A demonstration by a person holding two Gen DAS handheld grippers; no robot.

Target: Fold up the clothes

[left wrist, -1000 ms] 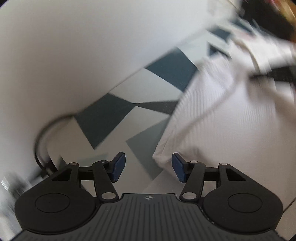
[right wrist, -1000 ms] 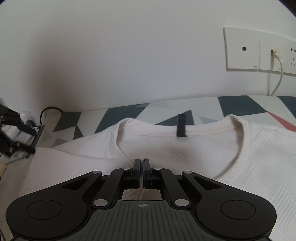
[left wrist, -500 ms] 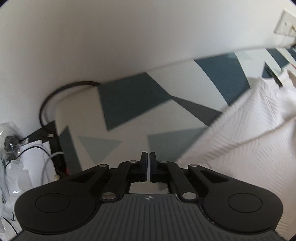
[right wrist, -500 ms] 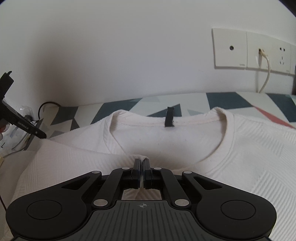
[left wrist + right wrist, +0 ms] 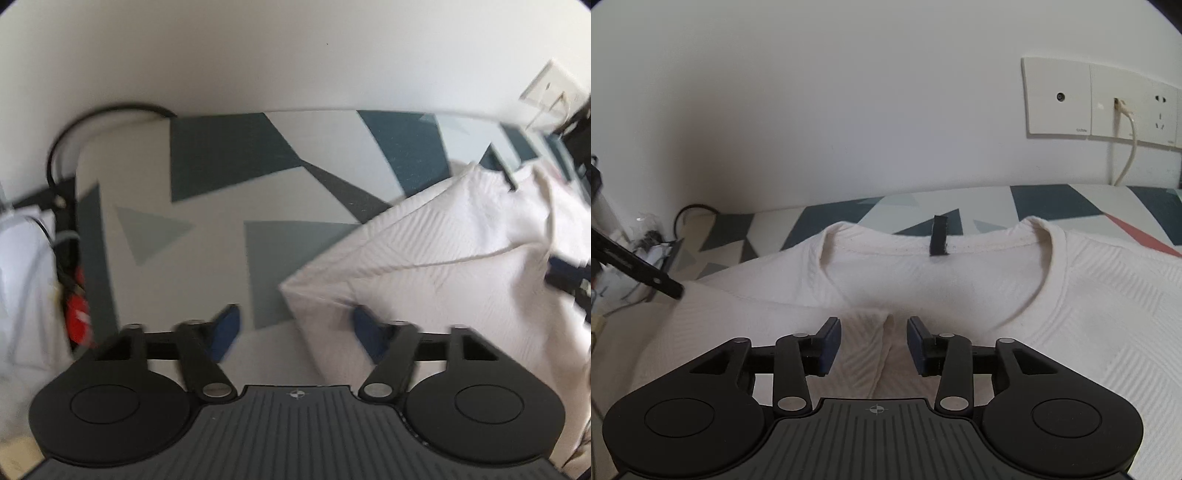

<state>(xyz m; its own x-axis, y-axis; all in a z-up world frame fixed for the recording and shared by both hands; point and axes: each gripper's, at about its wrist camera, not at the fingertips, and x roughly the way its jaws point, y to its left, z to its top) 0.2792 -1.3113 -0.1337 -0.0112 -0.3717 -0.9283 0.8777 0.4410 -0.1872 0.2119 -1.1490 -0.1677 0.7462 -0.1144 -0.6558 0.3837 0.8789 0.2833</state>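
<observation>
In the left wrist view, the left tongs (image 5: 291,332), clenched half a second ago, have just been opening and now stand released over the patterned bench (image 5: 221,206), with the folded corner of the white shirt (image 5: 424,266) reaching between the blue pads but not pinched. In the right wrist view, the right tongs (image 5: 873,345) have also just been opening, letting go of the pinched fold of shirt below the collar (image 5: 938,254); the ridge stands free between the pads. The shirt lies flat on the bench, so this fold looks laid down and the next grasp is due.
</observation>
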